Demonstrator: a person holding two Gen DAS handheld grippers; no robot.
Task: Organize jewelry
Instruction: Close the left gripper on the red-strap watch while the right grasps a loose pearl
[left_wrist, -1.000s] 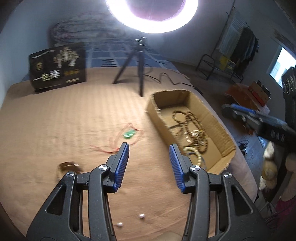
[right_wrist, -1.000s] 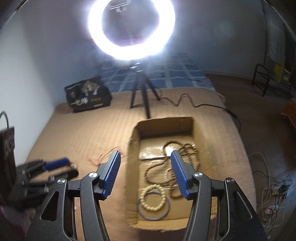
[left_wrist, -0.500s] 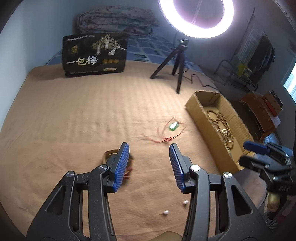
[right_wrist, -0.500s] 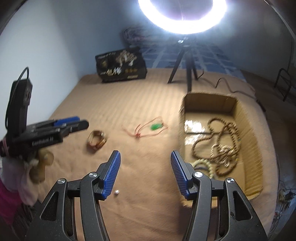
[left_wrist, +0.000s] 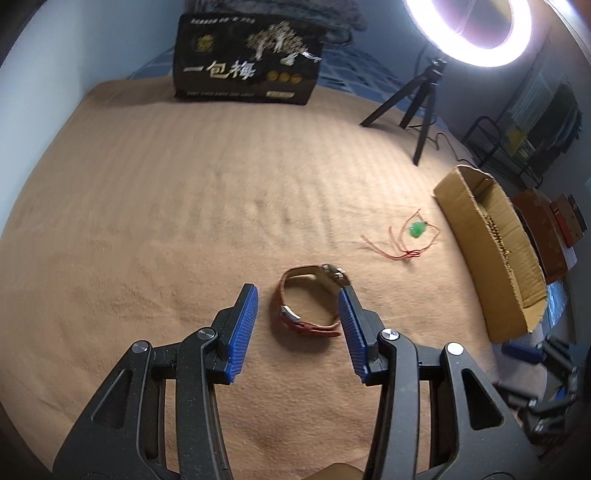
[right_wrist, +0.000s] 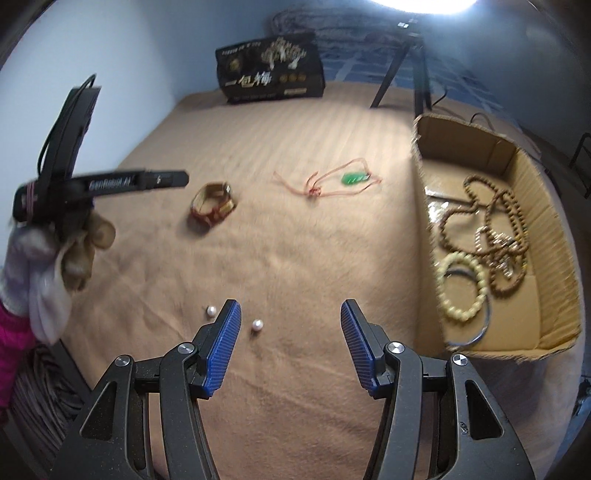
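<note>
A red-strapped watch (left_wrist: 308, 302) lies on the tan blanket, just ahead of and between the open jaws of my left gripper (left_wrist: 297, 306); it also shows in the right wrist view (right_wrist: 212, 206). A green pendant on a red cord (left_wrist: 415, 236) lies further right, also in the right wrist view (right_wrist: 352, 179). Two white pearls (right_wrist: 256, 325) lie beside my open, empty right gripper (right_wrist: 290, 321). A cardboard box (right_wrist: 532, 229) holds bead necklaces (right_wrist: 495, 229) and a pale bead bracelet (right_wrist: 463, 288).
A black printed box (left_wrist: 247, 70) stands at the back of the blanket. A ring light on a tripod (left_wrist: 424, 110) stands at the back right. The bed edge drops off to the right, past the cardboard box (left_wrist: 491, 251).
Both grippers swung left and down, away from the box. The left one closed in on the watch, which now lies between its jaws. The right one now points at the pearls.
</note>
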